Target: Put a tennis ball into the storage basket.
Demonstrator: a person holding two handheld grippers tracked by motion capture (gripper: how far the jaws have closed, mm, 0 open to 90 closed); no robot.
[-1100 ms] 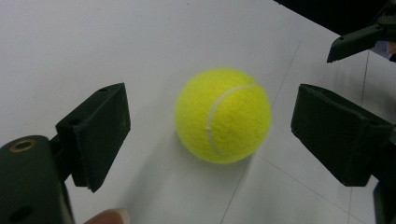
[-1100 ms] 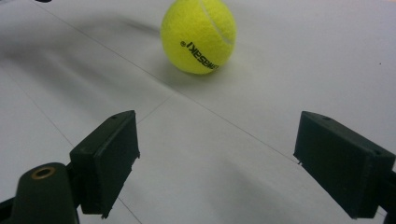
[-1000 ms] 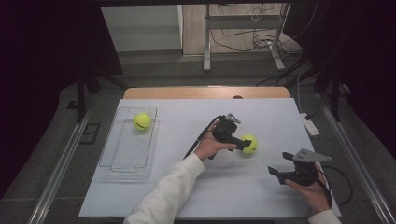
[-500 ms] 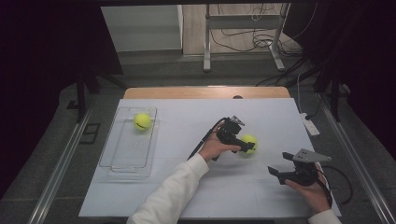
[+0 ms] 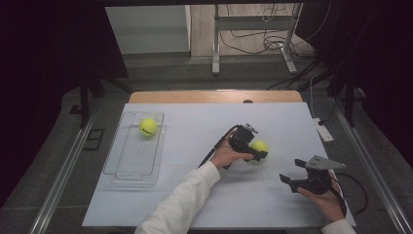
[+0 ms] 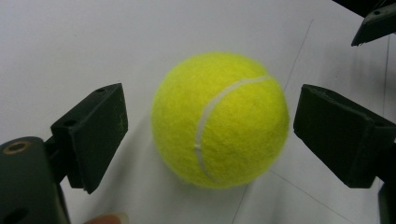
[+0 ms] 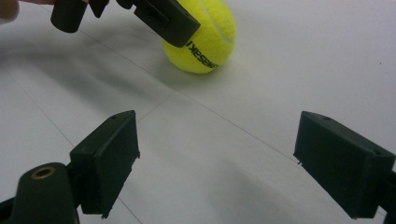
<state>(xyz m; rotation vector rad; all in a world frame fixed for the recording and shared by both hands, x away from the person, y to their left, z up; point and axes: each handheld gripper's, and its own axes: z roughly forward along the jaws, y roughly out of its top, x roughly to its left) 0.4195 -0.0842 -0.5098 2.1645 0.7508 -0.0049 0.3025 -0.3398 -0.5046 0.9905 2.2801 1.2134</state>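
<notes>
Tennis ball [image 6: 219,119] on white table [image 5: 195,195], right of clear tray [image 5: 127,168], between jaws of left gripper [image 5: 257,150].
Jaws just opened wide, gaps both sides, no grip. Second ball [image 5: 148,126] inside tray, at far end; rest of tray bare. Right gripper [image 5: 288,180] farther right of tray, nearer table's front edge, jaws wide apart, holding nothing.

We see one tennis ball [image 5: 259,146] on the table [image 5: 195,204] right of centre, between the left gripper's [image 5: 256,152] jaws (untouched); the right gripper [image 5: 288,181] is nearer, to its right, and a second ball [image 5: 148,126] lies in the tray [image 5: 122,168] at left
</notes>
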